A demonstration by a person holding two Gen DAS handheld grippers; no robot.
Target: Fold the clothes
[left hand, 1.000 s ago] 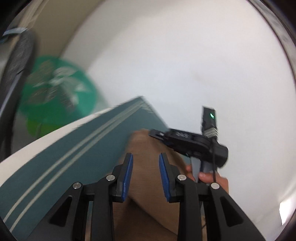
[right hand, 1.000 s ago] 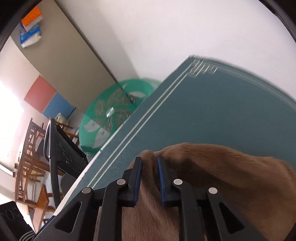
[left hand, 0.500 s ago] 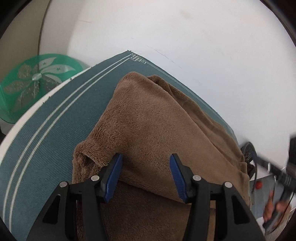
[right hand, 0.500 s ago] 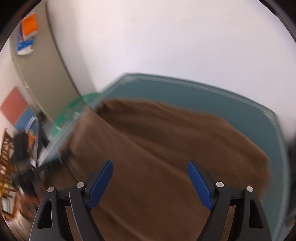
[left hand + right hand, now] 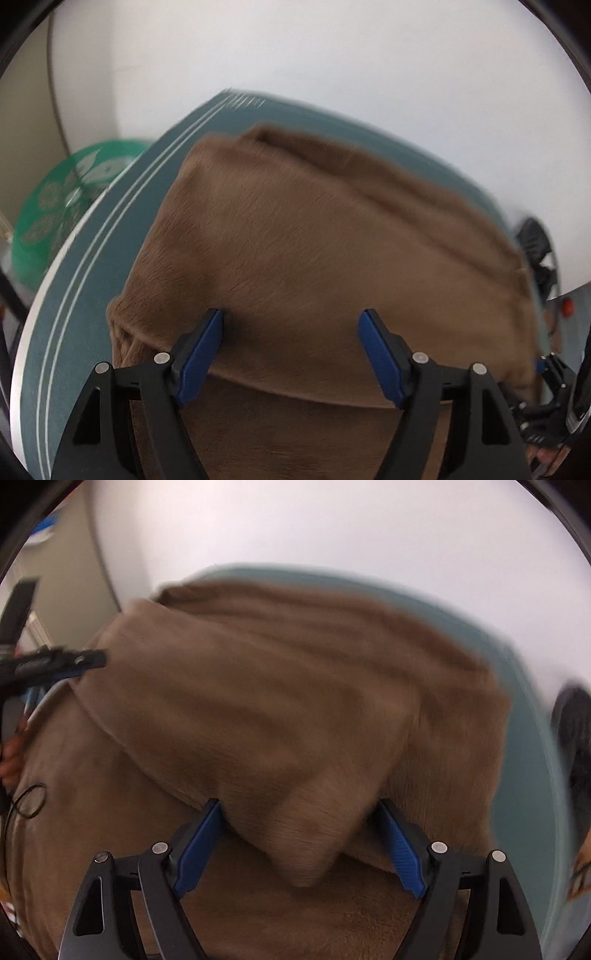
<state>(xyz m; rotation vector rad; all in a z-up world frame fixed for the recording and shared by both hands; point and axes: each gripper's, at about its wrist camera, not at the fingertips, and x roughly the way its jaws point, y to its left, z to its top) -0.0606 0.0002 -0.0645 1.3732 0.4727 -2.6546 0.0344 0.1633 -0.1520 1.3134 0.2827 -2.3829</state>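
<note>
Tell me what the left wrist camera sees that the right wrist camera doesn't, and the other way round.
Only the left wrist view shows the green patterned disc beyond the table edge, the white stripes on the teal cloth, and the left claw, its jaws opening.

Only the right wrist view shows the folded flap's corner between the opening right claw jaws, unpinched, and a thin black cable loop.

Both show the brown fleece garment folded over on the teal cloth before a white wall.
</note>
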